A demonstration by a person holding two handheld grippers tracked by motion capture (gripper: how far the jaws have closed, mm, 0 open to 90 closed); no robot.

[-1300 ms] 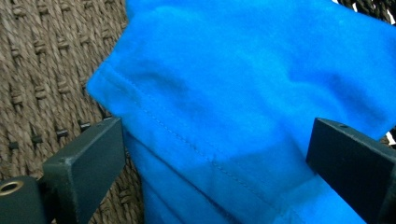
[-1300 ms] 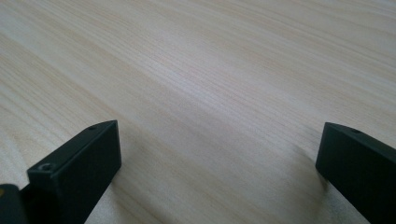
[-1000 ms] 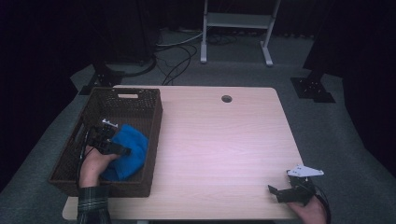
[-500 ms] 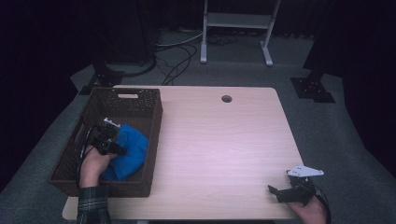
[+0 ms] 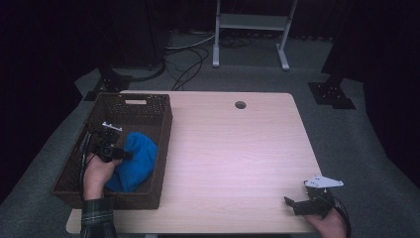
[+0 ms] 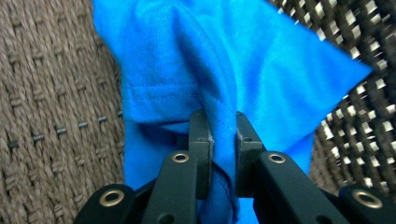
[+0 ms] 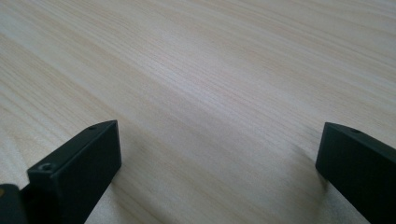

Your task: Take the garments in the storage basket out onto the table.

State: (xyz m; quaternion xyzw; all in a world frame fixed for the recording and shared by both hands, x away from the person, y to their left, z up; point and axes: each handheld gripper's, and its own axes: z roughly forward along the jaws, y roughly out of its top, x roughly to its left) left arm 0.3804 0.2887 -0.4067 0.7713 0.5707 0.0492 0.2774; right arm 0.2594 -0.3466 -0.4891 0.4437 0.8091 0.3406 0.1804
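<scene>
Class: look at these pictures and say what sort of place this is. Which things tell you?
Probably a lab or recording studio, not a home: dark drapes surround one bare table, cables trail over grey carpet, and a metal stand sits behind.

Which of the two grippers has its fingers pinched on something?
The left gripper, inside the basket: its fingers have just closed on a fold of the blue cloth. The right gripper rests open over the bare table.

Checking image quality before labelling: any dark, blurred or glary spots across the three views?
High view: table evenly lit, surroundings nearly black, picture soft. Left gripper view: blue cloth bright and sharp, basket weave crisp. Right gripper view: wood grain sharp nearby, softer farther off; no glare.
</scene>
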